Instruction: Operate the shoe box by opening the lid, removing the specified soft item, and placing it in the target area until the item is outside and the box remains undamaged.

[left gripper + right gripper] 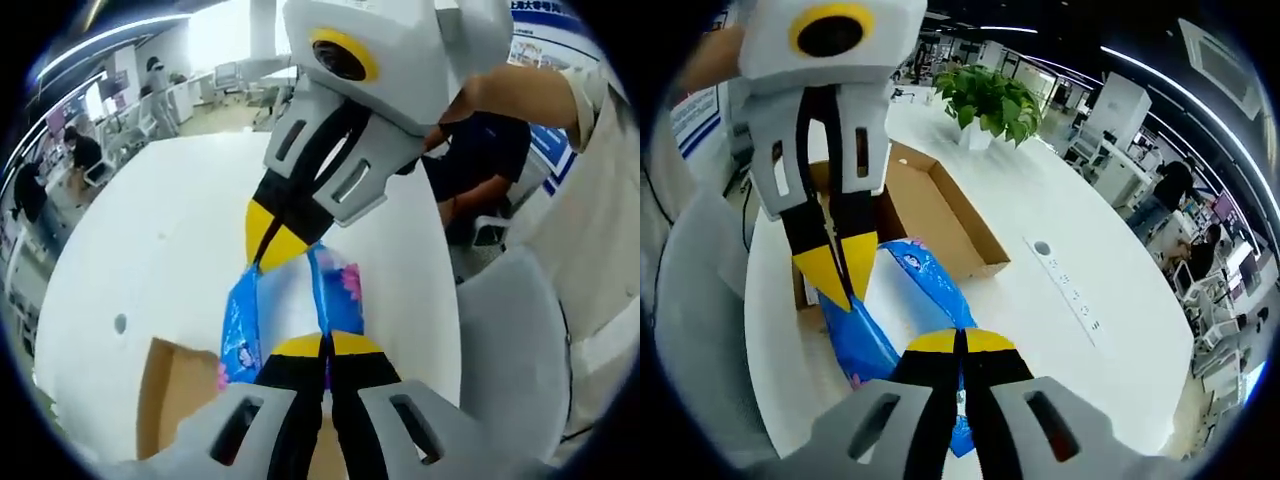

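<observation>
We see the table [1060, 220] carrying the box [940, 215], lid off. The pack [905, 300] hangs outside, just beside the box. Both the left gripper [327, 345] and right gripper [962, 340] are clamped on it. Remaining: placement.

An open-plan office or lab hall. The work happens on a large white round-edged surface [1040, 230] with a potted green plant [987, 100] and a flush power strip [1072, 290] set into the top. Beyond it in the right gripper view stand rows of desks with monitors [1200, 262] under long ceiling light strips [1160, 75], with people [1165, 190] at them. The left gripper view shows more desks and seated people [82, 155], a blue wall poster [545, 30] and a pale floor
</observation>
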The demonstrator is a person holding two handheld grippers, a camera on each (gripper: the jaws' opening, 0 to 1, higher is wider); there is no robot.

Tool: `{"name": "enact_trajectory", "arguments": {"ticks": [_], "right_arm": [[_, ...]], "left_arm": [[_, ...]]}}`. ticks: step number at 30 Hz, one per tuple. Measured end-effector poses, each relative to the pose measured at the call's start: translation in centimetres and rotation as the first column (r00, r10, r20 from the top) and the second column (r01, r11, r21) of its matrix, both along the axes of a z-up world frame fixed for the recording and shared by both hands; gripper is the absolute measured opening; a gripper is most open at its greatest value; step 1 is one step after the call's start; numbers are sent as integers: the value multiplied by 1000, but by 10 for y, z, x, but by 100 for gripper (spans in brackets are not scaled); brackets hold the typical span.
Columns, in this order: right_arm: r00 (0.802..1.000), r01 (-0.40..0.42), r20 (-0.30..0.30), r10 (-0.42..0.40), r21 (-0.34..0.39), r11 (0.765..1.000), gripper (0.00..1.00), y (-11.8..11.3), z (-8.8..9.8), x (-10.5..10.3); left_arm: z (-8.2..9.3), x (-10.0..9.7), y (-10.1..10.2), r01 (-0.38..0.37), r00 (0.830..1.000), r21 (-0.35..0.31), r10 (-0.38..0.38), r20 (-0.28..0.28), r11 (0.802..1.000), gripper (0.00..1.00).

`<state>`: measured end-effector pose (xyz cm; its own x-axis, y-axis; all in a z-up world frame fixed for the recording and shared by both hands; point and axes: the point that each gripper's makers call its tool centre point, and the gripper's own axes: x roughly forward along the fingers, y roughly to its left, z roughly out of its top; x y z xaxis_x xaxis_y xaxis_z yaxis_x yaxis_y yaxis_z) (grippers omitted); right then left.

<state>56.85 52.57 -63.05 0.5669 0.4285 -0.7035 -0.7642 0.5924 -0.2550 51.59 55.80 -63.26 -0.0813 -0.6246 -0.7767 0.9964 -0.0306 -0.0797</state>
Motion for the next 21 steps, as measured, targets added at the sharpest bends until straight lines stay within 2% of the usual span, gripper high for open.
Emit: {"name": "enact_trajectory", "arguments": {"ticks": [6,21], "right_arm": [[1000,26,-8,-26,2,1000,0,-26,-6,-2],[998,51,-34,-51,13,999,0,-72,-18,-3]], "left_arm": [[-6,-3,-22,30,1000,-2,-30,-4,1000,0],[-18,0,-67,70,997,-7,-70,-14,998,0]]}}
